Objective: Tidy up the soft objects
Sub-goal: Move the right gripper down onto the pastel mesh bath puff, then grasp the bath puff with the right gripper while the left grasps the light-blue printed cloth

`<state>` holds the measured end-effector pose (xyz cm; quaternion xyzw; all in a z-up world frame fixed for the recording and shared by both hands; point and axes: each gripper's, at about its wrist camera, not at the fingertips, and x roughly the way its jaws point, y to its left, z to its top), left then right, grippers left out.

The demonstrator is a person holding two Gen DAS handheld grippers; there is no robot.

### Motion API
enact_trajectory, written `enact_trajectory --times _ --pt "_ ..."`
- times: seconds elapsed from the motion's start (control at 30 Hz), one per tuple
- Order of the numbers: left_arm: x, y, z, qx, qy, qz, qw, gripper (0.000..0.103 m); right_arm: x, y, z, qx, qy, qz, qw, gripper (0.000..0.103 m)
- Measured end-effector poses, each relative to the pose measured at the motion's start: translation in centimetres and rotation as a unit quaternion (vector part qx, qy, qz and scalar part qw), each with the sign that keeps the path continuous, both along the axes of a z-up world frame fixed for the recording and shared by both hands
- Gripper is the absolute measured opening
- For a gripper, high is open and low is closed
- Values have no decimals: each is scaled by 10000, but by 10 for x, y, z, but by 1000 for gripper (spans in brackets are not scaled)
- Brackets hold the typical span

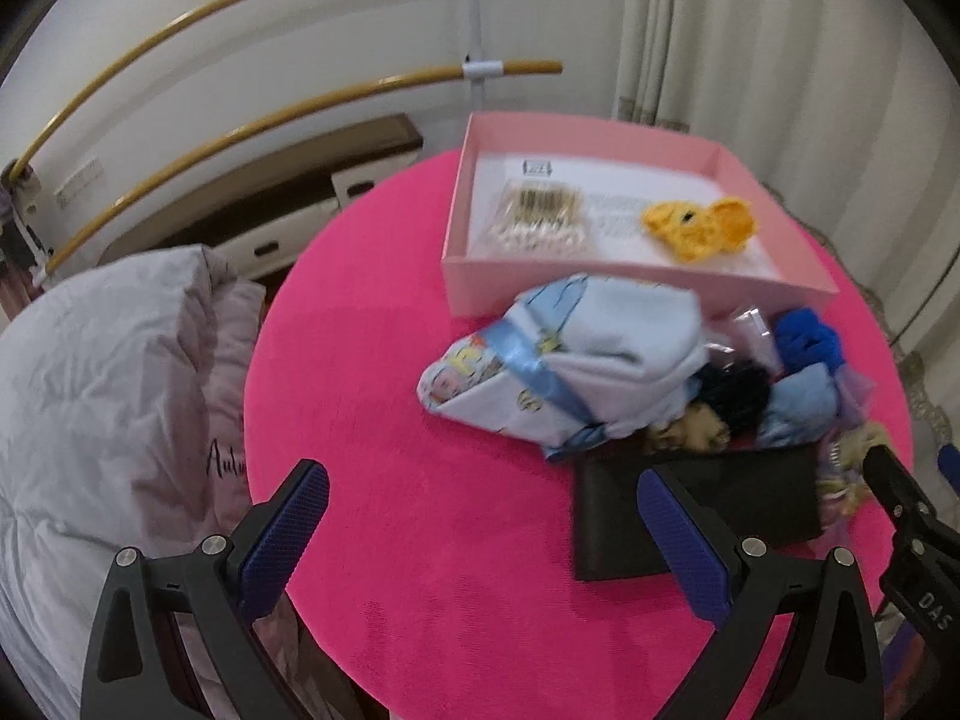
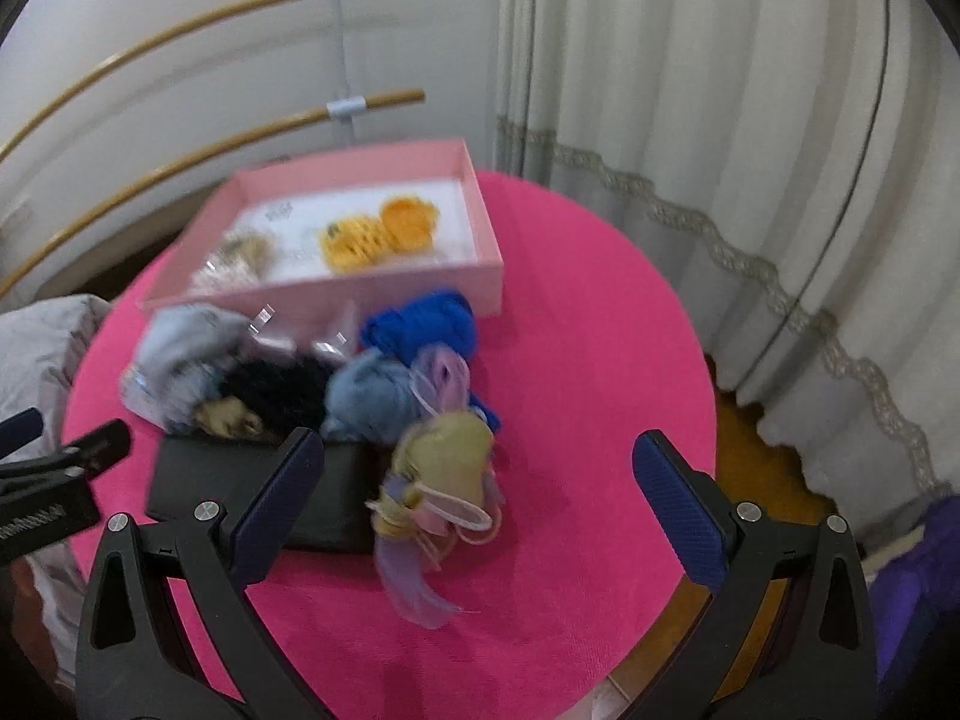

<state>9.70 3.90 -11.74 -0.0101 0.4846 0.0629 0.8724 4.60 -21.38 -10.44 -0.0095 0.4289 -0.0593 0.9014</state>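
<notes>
A pink box (image 1: 630, 285) (image 2: 336, 291) stands at the back of the round pink table (image 1: 420, 450) (image 2: 570, 330); inside lie a yellow knitted piece (image 1: 699, 228) (image 2: 378, 231) and a beige bundle (image 1: 540, 216) (image 2: 237, 261). In front of it is a heap: a light blue cloth bundle with a ribbon (image 1: 570, 360) (image 2: 180, 348), a black fluffy item (image 1: 732, 390) (image 2: 276, 387), a blue cloth (image 1: 804, 339) (image 2: 420, 321), a pale blue cloth (image 2: 366, 396) and a yellowish pouch with ribbons (image 2: 444, 480). A black flat box (image 1: 696, 516) (image 2: 258, 486) lies under the heap. My left gripper (image 1: 480, 528) and right gripper (image 2: 474, 498) are open, both empty.
A grey-white pillow or bedding (image 1: 108, 396) lies left of the table. Two wooden rails (image 1: 240, 132) (image 2: 180, 132) run along the wall behind. White curtains (image 2: 690, 120) hang at the right, with wooden floor (image 2: 750, 450) below them.
</notes>
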Motion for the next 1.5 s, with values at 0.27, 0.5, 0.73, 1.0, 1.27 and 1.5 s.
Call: enact_trajectory --times 0.27,0.5,0.73,1.0,1.27,1.5 --pt "20 14 -28 -37 191 67 9998 102 11 -8 -36 13 452 -175 9988 101" --pt "22 25 -36 -194 212 48 9996 102 17 -15 -47 29 529 -300 9981 74" --pt "21 25 -37 -328 254 -21 9991 102 13 -11 -43 82 345 -213 9991 34" --pt "17 26 -23 -614 64 -69 9981 102 4 -7 -32 56 165 -102 9998 27" --pt "27 21 -10 -894 -16 -144 9959 102 -4 -15 0 19 -305 -152 9994 27" --pt "53 16 -15 -1049 140 -185 9942 102 6 -14 16 63 -550 -87 9984 27"
